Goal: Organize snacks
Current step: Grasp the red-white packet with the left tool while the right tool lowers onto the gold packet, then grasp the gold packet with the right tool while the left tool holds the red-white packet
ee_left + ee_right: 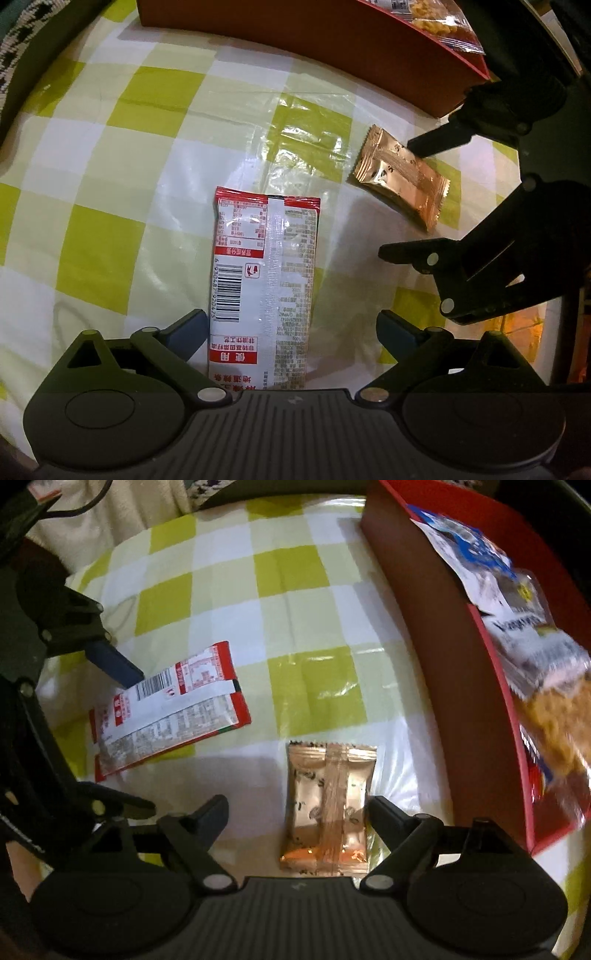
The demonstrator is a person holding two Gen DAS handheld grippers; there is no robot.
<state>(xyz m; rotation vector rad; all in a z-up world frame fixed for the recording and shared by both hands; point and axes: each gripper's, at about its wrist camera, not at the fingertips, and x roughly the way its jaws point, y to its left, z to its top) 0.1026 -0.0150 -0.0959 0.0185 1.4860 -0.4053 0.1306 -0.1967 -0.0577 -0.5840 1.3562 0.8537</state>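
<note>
A red and white snack packet (264, 284) lies flat on the checked cloth between the open jaws of my left gripper (291, 328). It also shows in the right wrist view (170, 709) at the left. A copper foil snack packet (328, 805) lies between the open jaws of my right gripper (295, 812), close to the right finger. It shows in the left wrist view (402, 177) with the right gripper (395, 195) around it. The left gripper (140, 738) shows in the right wrist view around the red packet.
A red box (424, 635) stands at the right of the table and holds several snack bags (524, 635). In the left wrist view the box (295, 40) is at the far side. A green and white checked cloth (129, 166) covers the table.
</note>
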